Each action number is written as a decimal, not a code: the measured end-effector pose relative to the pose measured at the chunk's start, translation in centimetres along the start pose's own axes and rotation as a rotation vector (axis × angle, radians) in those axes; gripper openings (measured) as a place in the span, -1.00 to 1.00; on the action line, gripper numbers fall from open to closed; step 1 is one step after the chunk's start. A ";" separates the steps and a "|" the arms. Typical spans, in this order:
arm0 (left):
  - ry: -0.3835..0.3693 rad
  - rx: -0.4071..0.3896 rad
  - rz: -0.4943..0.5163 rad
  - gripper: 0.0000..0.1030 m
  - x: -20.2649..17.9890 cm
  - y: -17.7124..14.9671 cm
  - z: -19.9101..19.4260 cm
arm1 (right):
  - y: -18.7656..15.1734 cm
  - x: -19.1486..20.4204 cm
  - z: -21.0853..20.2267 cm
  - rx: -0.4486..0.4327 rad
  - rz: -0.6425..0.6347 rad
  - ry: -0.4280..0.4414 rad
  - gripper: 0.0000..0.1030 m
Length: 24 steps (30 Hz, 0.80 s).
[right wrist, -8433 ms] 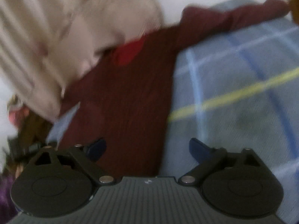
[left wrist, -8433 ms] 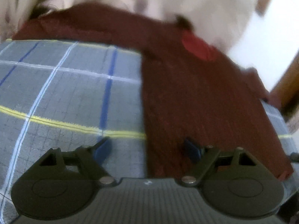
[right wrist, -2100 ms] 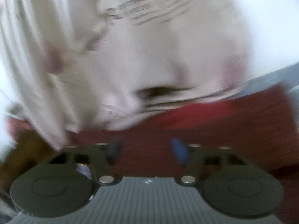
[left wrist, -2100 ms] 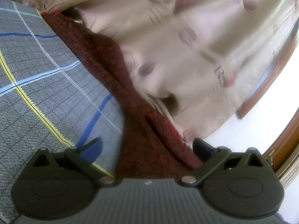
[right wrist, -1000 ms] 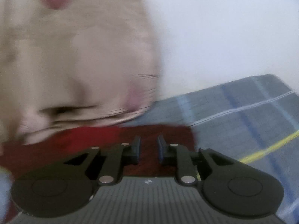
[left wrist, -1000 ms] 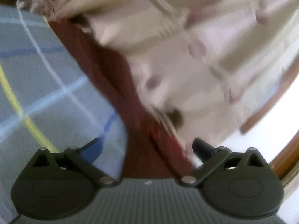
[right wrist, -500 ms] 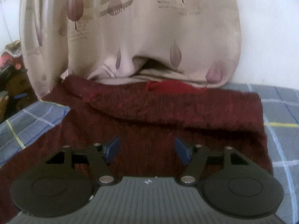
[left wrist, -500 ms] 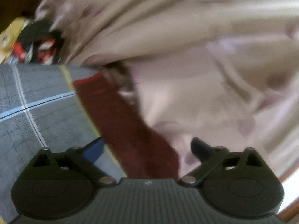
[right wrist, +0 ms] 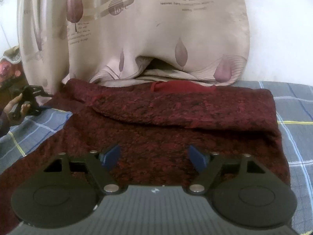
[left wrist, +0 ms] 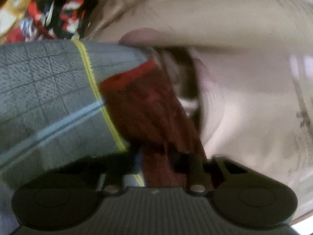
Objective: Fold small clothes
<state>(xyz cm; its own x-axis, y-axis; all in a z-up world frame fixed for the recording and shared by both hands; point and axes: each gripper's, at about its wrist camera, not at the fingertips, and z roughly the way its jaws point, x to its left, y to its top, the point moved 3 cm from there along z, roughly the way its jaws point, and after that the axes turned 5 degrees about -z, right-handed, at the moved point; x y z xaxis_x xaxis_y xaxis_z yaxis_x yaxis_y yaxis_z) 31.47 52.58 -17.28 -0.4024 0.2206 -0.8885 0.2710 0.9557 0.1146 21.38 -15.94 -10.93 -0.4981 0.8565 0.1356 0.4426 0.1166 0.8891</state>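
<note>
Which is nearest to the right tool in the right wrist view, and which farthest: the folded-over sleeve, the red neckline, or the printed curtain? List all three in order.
Measured from the right tool:
1. Folded-over sleeve, lying across the sweater just ahead of the tool.
2. Red neckline, at the sweater's far edge, behind the sleeve.
3. Printed curtain, hanging beyond the sweater at the back.

Curtain [right wrist: 137, 29], beige with purple leaf shapes, right wrist view: large dark serif lettering near the top reads "Romai…" with "feelin…" beneath it, both running into a leaf shape. On a round purple patch to the left: "lo…", apparently "love". Several blocks of small print lie beside the headline and lower left; too small to read. Left wrist view: blurred, no legible text.
</note>
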 end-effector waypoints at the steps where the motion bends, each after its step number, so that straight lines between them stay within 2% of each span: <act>1: -0.024 0.001 -0.013 -0.65 0.3 0.3 0.2 | 0.0 0.0 0.0 -0.002 0.000 0.002 0.56; 4: -0.053 -0.032 0.044 -0.66 -0.1 -0.3 0.3 | 0.0 -0.1 -0.1 -0.012 0.004 0.001 0.62; 9: -0.067 -0.148 0.171 -0.76 -1.1 -2.2 -0.1 | 0.0 -0.5 -0.1 -0.017 0.034 0.005 0.68; 13: -0.147 -0.248 0.289 -0.78 -3.9 -4.3 -2.0 | 0.0 -0.6 -0.2 -0.022 0.041 0.009 0.76; 17: -0.232 -0.229 0.425 -0.82 -8.7 -8.1 -4.4 | 0.0 -1.0 -0.4 -0.042 0.068 0.018 0.83; 23: -0.370 -0.140 0.633 -0.82 -17.3 -16.8 -7.1 | -0.1 -3.2 -1.1 -0.098 0.210 0.041 0.83; 24: -0.389 -0.139 0.627 -0.82 -18.1 -18.2 -7.7 | -0.2 -3.6 -1.3 -0.109 0.233 0.047 0.84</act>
<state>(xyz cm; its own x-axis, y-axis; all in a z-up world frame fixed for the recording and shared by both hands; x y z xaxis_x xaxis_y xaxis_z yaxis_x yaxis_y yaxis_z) 27.07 32.75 0.11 0.1359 0.6718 -0.7281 0.2241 0.6951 0.6831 22.16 -19.72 -10.99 -0.4270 0.8293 0.3605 0.4679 -0.1385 0.8729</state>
